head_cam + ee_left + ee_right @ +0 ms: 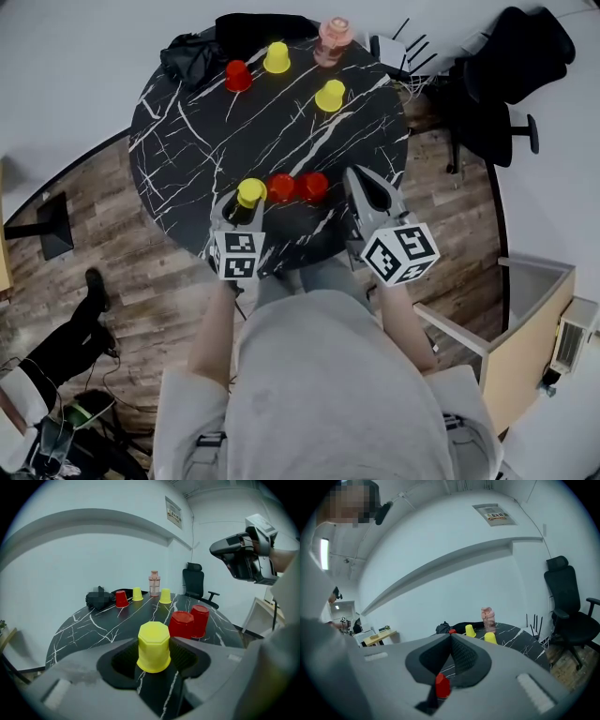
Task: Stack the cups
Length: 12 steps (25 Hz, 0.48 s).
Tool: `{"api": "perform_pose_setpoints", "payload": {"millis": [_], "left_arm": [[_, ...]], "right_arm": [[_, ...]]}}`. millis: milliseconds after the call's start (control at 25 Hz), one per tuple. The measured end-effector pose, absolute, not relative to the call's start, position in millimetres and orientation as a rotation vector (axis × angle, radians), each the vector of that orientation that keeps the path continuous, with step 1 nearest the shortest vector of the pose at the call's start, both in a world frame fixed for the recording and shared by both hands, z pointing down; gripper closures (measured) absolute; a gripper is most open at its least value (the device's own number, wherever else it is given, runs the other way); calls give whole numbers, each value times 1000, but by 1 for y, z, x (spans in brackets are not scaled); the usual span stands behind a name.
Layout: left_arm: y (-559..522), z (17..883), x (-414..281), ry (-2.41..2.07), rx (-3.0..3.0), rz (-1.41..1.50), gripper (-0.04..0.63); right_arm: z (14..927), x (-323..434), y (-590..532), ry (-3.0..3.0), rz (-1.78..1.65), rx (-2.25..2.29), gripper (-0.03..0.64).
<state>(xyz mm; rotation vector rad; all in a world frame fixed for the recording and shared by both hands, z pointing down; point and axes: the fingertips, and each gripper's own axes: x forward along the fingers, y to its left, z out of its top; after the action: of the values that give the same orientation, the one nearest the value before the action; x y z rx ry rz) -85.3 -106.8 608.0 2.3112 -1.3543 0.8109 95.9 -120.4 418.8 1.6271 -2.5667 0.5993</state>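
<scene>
An upturned yellow cup (153, 646) stands between the jaws of my left gripper (153, 652), whose pads touch its two sides; in the head view this yellow cup (250, 192) is near the table's front edge, at the tip of the left gripper (244, 204). Just right of it stand two upturned red cups (281, 187) (313, 186). My right gripper (361, 180) hovers to their right, jaws shut and empty. At the far side are a red cup (238, 75) and two yellow cups (277, 57) (330, 95).
The round black marble table (187, 141) also bears a pink bottle (334, 39) and a black bag (202, 52) at its far edge. A black office chair (511, 84) stands to the right. A wooden floor surrounds the table.
</scene>
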Motion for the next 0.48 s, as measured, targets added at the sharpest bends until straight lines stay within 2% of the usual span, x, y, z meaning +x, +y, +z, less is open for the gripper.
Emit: {"api": "perform_pose_setpoints", "payload": {"millis": [160,360,400,480], "left_arm": [[-108,602,-86,-1334,2336,780,360],[-108,574,-95,-1379,2309,601,333],[-109,566,-99,-1406,2303,563,337],[-109,550,-109,-1478,2283,500,393]], "right_arm": [[419,98,-122,-2565,600,1628,617],[420,100,-134,-2574,597,1605,617],[420,100,-138,-2575,594,1597,617],[421,101,-147,-2576,588,1582,617]]}}
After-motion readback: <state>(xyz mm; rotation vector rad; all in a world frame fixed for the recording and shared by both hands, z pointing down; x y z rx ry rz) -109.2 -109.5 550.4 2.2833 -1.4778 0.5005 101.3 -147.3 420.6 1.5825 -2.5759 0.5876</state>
